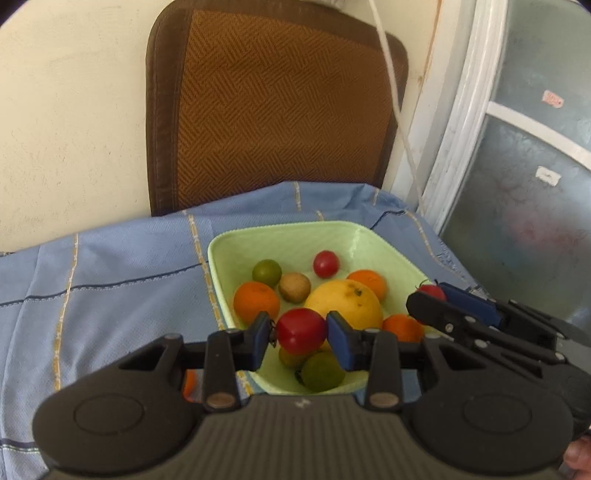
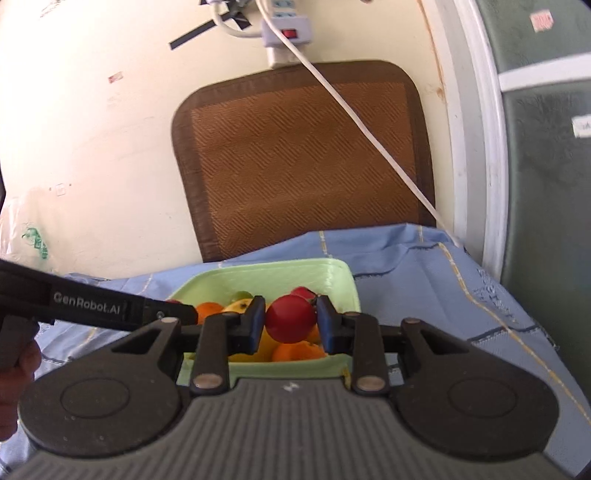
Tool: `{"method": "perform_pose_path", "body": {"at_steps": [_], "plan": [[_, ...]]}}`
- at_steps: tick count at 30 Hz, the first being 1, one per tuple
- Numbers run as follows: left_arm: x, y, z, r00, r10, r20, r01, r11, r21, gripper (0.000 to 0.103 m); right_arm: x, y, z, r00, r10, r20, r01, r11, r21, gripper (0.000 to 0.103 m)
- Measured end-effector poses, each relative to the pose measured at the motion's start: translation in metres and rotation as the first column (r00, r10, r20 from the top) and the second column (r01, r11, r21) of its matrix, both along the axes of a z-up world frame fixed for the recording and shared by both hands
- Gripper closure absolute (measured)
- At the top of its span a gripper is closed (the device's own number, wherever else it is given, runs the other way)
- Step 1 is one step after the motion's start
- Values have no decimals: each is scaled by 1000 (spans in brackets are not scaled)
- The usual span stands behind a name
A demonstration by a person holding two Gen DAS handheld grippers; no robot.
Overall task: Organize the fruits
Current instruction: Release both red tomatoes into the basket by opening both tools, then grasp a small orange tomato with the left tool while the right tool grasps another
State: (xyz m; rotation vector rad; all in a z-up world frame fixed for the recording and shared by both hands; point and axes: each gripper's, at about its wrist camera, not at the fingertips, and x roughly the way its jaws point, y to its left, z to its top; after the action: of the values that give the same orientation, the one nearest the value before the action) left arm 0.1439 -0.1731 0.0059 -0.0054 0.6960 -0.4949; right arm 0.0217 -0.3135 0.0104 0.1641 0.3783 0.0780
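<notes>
A light green square bowl point(image 1: 284, 236) sits on the blue cloth and holds several fruits: a large yellow one point(image 1: 347, 301), oranges point(image 1: 255, 300), green ones point(image 1: 266, 271) and a small red one point(image 1: 326, 263). My left gripper point(image 1: 300, 332) is shut on a red tomato point(image 1: 301, 329), just above the bowl's near side. My right gripper point(image 2: 290, 325) is shut on another red tomato point(image 2: 290, 322) over the bowl point(image 2: 332, 275). It also shows in the left wrist view point(image 1: 430, 295), at the bowl's right edge.
The blue checked cloth point(image 1: 110, 280) covers the table. A brown woven mat point(image 1: 273, 107) leans on the wall behind. A white cable point(image 2: 369, 133) runs down from a power strip point(image 2: 286, 33). A frosted window point(image 1: 535, 166) is at the right.
</notes>
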Motion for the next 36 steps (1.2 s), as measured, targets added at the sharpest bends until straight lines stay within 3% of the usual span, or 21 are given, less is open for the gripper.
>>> {"method": "perform_pose_path", "body": {"at_steps": [1, 2, 8, 11, 16, 19, 25, 28, 31, 36], "plan": [[0, 3, 0, 1000, 6, -7, -6, 1000, -13, 65, 2, -2, -1, 1000, -1, -3, 1, 1000, 7, 60], [0, 7, 1, 1000, 12, -13, -12, 1000, -28, 65, 1, -3, 0, 1000, -9, 9, 9, 1000, 9, 59], [-9, 58, 31, 997, 78, 12, -75, 985, -158, 65, -10, -11, 7, 996, -40, 79, 36, 998, 54, 59], [-21, 91, 38, 991, 131, 26, -124, 975, -184, 65, -16, -13, 10, 992, -46, 113, 37, 996, 75, 59], [-35, 123, 25, 981, 195, 8, -192, 972, -138, 64, -25, -6, 16, 988, -32, 151, 18, 995, 93, 63], [-35, 112, 5, 985, 169, -33, -171, 981, -94, 64, -27, 6, 18, 990, -1, 138, -12, 996, 93, 63], [-31, 74, -20, 992, 123, 20, -124, 991, 42, 65, -31, 32, 19, 990, 91, 105, -99, 993, 67, 63], [-22, 74, -30, 991, 131, -8, -131, 991, 32, 65, -25, 47, 21, 982, 169, 85, -171, 985, 19, 63], [-25, 72, -33, 994, 108, 7, -108, 994, 25, 74, -12, 63, 25, 968, 245, 55, -244, 970, -21, 63], [-35, 90, -25, 994, 108, -6, -108, 994, 12, 74, 8, 95, 33, 935, 354, 8, -351, 929, -116, 63]]}}
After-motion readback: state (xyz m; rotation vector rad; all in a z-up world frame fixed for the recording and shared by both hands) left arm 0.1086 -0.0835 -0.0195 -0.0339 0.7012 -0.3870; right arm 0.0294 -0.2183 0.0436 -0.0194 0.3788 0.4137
